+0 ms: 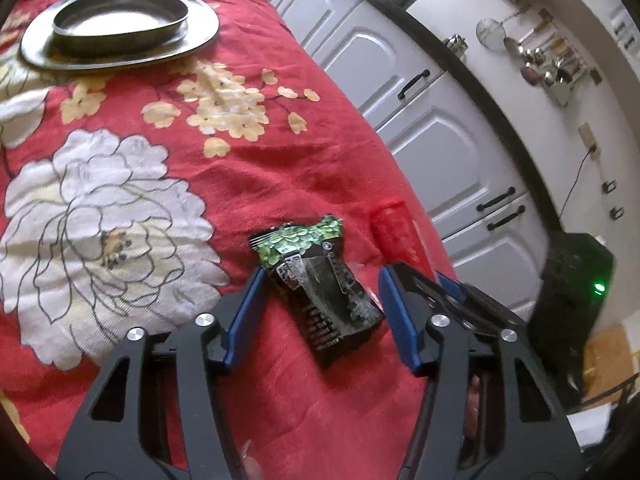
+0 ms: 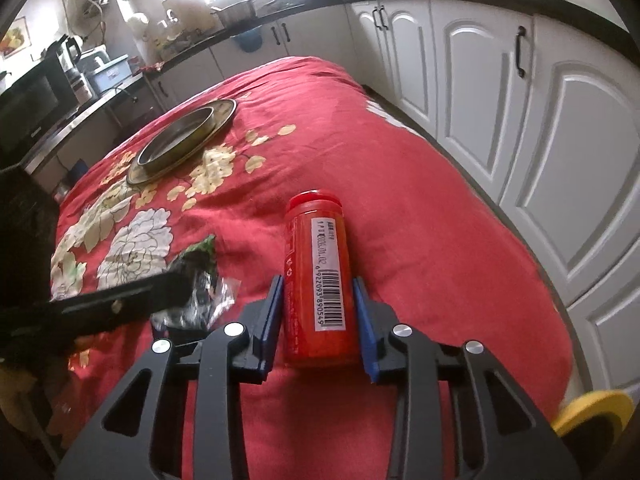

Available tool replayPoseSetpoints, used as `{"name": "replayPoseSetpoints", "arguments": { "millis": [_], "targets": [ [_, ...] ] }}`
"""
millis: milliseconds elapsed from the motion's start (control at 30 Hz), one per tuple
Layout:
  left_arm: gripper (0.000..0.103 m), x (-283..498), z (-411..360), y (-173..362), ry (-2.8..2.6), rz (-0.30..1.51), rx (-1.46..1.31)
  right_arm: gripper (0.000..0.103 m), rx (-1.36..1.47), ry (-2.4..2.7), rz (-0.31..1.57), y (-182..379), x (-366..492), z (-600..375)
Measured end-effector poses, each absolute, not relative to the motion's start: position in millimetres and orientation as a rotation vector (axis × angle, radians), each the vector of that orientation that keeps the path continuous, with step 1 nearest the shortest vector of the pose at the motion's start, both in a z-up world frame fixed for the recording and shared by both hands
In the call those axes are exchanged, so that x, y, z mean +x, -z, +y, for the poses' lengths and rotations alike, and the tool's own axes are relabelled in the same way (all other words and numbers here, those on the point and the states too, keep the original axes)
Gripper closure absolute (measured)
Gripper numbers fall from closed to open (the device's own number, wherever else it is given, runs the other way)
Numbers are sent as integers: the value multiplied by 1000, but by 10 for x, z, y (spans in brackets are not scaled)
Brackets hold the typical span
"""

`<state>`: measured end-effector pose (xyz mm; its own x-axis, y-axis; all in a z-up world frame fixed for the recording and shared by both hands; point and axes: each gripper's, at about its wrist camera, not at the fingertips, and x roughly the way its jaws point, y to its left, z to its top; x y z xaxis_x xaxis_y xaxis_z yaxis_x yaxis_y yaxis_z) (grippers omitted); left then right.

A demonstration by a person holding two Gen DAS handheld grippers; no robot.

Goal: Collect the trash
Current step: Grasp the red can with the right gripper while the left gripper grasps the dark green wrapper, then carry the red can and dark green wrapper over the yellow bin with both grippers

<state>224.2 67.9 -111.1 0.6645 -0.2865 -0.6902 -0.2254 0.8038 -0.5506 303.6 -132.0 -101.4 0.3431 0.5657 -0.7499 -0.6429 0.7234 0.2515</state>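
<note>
A crumpled black and green snack wrapper (image 1: 320,280) lies flat on the red flowered tablecloth (image 1: 168,80). My left gripper (image 1: 320,276) straddles it, open, blue pads close to its two edges without squeezing it. To its right lies a red can (image 2: 320,272) on its side, barcode label up. My right gripper (image 2: 317,280) is shut on the can, both blue pads against its sides. The left wrist view shows the can (image 1: 390,228) blurred beyond the right gripper's fingers (image 1: 436,292). In the right wrist view the wrapper (image 2: 204,280) is partly hidden behind the left gripper's dark finger (image 2: 120,304).
A steel bowl on a steel plate (image 1: 120,28) sits at the table's far end. White cabinets (image 2: 500,120) run along the right, close to the table edge. A black object with a green light (image 1: 572,292) stands on the floor right of the table. Something yellow (image 2: 592,412) lies low right.
</note>
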Motion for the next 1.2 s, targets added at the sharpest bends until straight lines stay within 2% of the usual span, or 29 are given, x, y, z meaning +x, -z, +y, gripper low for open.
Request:
{"name": "replayPoseSetpoints", "arguments": {
  "millis": [200,300,1200],
  "targets": [
    [82,2256,613,1117,18,865,-552,71,-47,-770,923,1015,2875,-1582],
    [88,2221,576,1097,47,860,-535,72,-32,-760,907,984,2789,-1681],
    [89,1958,-446,465,267,732,-314,72,93,-622,732,424,2159,-2811]
  ]
}}
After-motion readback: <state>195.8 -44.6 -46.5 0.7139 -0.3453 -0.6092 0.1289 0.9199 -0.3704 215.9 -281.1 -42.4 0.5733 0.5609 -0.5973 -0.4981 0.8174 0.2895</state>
